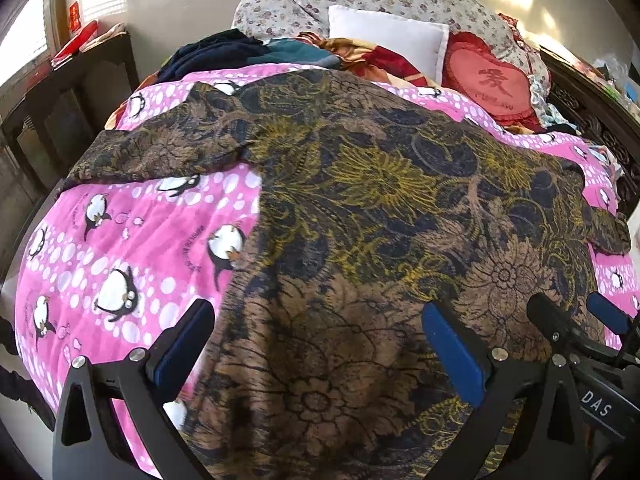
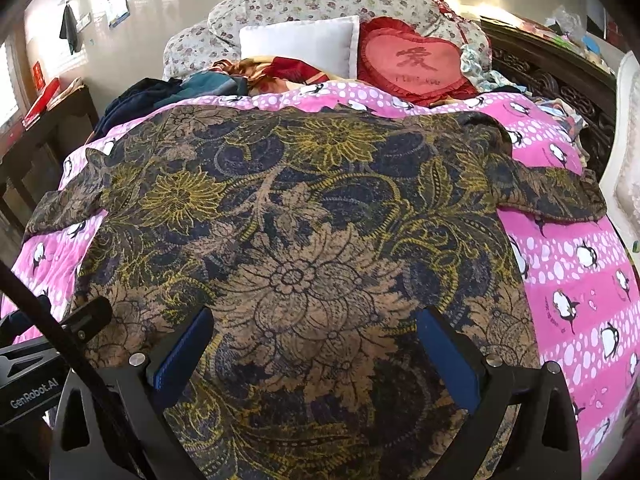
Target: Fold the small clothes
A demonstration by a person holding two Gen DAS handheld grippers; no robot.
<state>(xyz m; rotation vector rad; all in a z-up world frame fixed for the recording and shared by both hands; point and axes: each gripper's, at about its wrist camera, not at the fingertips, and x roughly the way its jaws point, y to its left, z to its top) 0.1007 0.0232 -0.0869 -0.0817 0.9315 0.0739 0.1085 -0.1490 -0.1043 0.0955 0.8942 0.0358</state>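
Lay spread flat across a pink penguin quilt (image 2: 576,264), the brown floral shirt (image 2: 304,216), long axis running from 6 toward 12 o'clock, collar end far, hem nearest both tools. Sleeves reached out to 9 and 3 o'clock. Left gripper (image 1: 320,344) hovered released, jaws wide, over the hem's left part, left finger just off the cloth above quilt. Right gripper (image 2: 316,348) likewise released, jaws wide, centred over the hem's middle-right; gripped nothing. Probably about equal in reach, each nearer its own hem corner. Beyond at 12 o'clock: white pillow (image 2: 304,44), red heart cushion (image 2: 416,60), piled clothes (image 2: 160,92); dark cabinet (image 1: 68,96) at 10 o'clock.
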